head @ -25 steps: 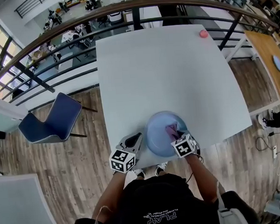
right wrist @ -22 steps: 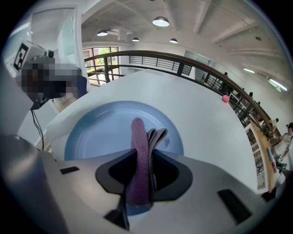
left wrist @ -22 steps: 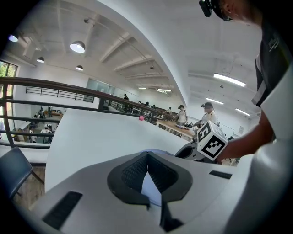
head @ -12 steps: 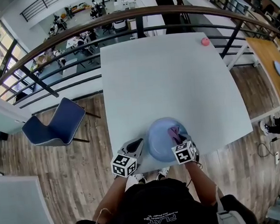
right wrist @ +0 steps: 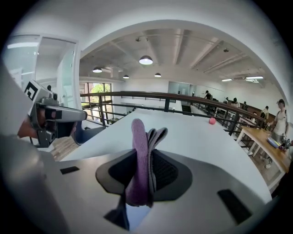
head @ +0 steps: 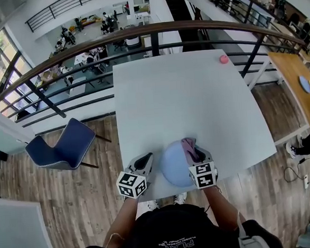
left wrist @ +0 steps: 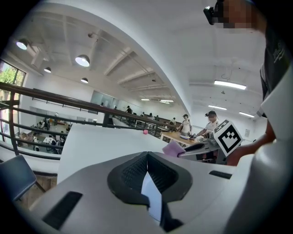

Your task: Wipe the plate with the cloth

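Note:
A light blue plate (head: 175,166) sits near the table's front edge. My left gripper (head: 146,160) is shut on its left rim; in the left gripper view a pale sliver of plate (left wrist: 151,199) shows between the closed pads (left wrist: 161,173). A folded purple cloth (head: 189,145) is pinched in my right gripper (head: 195,153), which is shut and holds it at the plate's far right rim. In the right gripper view the cloth (right wrist: 139,157) stands upright between the pads. The left gripper view shows the cloth (left wrist: 172,148) and the right gripper (left wrist: 201,147) off to the right.
The white table (head: 184,92) stretches away beyond the plate, with a small pink ball (head: 223,59) near its far right corner. A dark railing (head: 153,28) runs behind the table. A blue chair (head: 61,144) stands on the wooden floor at the left.
The cloth has slid from the plate's middle right toward its far right rim. Both grippers and the plate now sit slightly closer to the table's front edge.

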{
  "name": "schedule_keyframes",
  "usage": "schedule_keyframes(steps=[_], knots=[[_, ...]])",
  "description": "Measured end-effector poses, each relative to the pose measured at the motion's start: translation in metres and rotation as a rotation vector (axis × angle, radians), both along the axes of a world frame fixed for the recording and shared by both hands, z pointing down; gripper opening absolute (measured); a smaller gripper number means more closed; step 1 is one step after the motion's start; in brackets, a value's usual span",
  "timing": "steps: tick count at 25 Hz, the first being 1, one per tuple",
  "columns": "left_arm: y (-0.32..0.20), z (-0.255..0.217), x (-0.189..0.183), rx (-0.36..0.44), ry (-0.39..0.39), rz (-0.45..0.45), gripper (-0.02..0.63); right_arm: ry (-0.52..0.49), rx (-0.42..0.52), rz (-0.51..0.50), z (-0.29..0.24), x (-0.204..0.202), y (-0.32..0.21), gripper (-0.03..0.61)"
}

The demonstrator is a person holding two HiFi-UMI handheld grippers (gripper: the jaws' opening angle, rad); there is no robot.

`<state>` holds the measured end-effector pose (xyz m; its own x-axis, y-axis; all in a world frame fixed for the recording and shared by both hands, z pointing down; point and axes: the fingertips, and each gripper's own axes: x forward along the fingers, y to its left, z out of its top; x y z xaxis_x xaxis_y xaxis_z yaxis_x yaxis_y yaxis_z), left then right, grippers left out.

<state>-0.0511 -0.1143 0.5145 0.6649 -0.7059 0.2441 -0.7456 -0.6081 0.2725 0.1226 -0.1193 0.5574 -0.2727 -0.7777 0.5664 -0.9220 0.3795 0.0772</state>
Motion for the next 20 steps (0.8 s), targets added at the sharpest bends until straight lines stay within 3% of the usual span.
schedule_keyframes(steps=[5, 10, 16, 20], knots=[[-0.008, -0.028, -0.013, 0.064, 0.004, -0.022, 0.012, -0.075, 0.099, -0.011, -0.045, -0.013, -0.003, 0.105], [-0.010, -0.068, -0.030, 0.122, 0.079, -0.067, 0.012, -0.206, 0.196, -0.034, -0.096, -0.033, 0.001, 0.104], [-0.019, -0.105, -0.036, 0.203, 0.075, -0.085, 0.012, -0.239, 0.336, -0.046, -0.155, -0.040, -0.002, 0.104], [-0.021, -0.114, -0.033, 0.224, 0.074, -0.074, 0.012, -0.235, 0.371, -0.065, -0.164, -0.045, -0.002, 0.101]])
